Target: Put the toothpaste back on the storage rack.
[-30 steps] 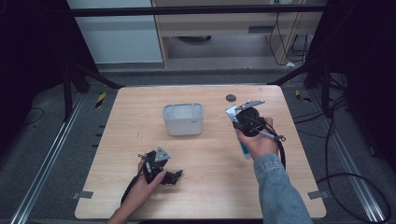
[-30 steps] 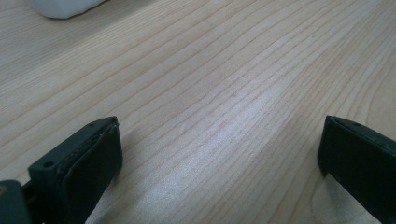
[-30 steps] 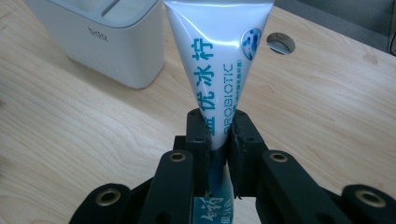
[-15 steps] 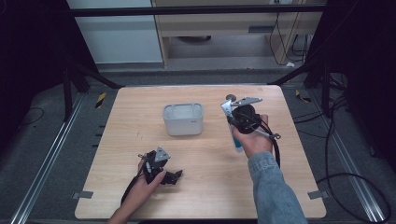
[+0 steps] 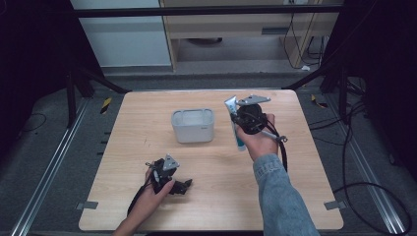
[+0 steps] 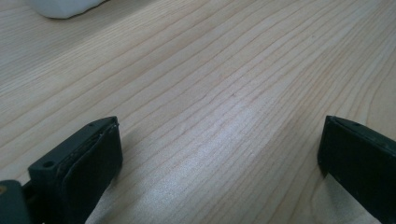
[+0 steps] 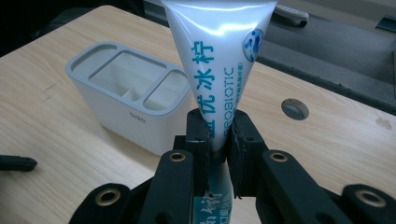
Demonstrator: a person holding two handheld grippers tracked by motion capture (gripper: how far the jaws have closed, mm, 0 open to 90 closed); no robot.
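A white and blue toothpaste tube stands upright between the black jaws of my right gripper, which is shut on it near its middle. In the high view the right gripper holds the tube in the air just right of a grey-white holder with several open compartments. That holder sits on the table left of the tube in the right gripper view. My left gripper rests low near the table's front left, its jaws wide open over bare wood.
A small dark round disc lies on the wooden table behind the tube. A black bar end shows at the left edge of the right gripper view. Cables hang off the table's right side.
My right gripper has carried the toothpaste tube leftward and a little up, closer to the holder. The left gripper has stayed in place.
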